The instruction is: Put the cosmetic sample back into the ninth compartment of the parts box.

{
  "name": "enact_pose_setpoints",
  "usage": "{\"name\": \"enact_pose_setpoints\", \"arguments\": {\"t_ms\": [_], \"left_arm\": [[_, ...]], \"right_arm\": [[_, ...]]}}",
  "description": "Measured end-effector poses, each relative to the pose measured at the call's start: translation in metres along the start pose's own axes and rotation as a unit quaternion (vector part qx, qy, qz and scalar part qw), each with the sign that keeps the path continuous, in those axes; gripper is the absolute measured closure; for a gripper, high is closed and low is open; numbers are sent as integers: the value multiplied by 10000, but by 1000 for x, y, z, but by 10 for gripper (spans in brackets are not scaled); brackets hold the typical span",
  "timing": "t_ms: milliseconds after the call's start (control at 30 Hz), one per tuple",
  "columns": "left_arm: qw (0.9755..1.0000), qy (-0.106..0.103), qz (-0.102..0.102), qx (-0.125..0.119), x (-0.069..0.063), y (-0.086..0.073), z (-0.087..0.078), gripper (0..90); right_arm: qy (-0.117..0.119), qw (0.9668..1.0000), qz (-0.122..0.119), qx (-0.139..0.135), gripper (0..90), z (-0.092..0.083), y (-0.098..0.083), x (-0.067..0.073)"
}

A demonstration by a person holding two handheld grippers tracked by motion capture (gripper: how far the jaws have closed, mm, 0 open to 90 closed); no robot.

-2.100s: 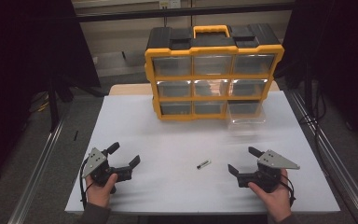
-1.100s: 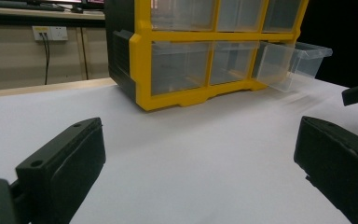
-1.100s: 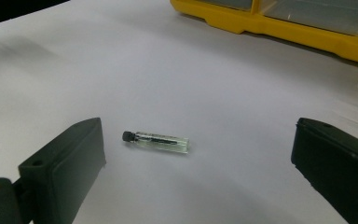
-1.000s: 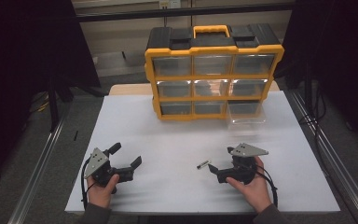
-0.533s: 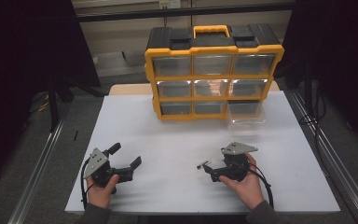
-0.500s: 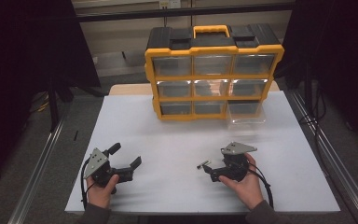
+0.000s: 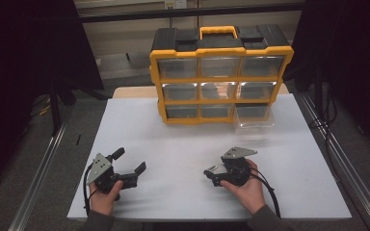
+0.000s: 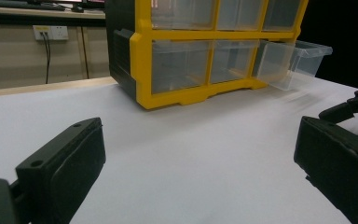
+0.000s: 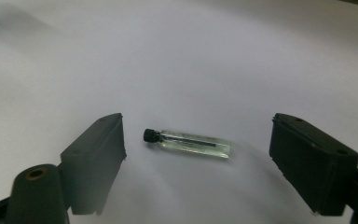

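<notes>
The right tongs [image 9: 198, 154] are spread wide, straddling a small clear glass vial with a black cap [image 9: 188, 142] lying flat on the white surface [image 7: 188, 144]. Left tongs [image 7: 129, 161] gape, released. Yellow-and-black drawer organiser [image 7: 220, 72]: bottom-right clear drawer [image 7: 254, 117] pulled out, contents indistinct.
</notes>
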State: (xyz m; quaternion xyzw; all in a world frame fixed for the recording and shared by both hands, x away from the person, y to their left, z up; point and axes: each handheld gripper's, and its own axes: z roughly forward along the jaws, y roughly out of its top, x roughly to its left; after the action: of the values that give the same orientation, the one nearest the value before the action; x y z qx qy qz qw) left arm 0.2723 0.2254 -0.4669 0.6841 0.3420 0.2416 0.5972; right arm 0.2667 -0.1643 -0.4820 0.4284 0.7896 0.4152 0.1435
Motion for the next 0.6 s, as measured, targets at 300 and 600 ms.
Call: {"name": "enact_pose_setpoints", "arguments": {"t_ms": [300, 600], "left_arm": [[10000, -7, 12, 30, 1, -1, -1, 22], [9999, -5, 69, 82, 3, -2, -4, 22]], "right_arm": [[-50, 9997, 25, 249, 289, 10, 5, 8], [-264, 9991, -46, 339, 382, 17, 6, 14]]}}
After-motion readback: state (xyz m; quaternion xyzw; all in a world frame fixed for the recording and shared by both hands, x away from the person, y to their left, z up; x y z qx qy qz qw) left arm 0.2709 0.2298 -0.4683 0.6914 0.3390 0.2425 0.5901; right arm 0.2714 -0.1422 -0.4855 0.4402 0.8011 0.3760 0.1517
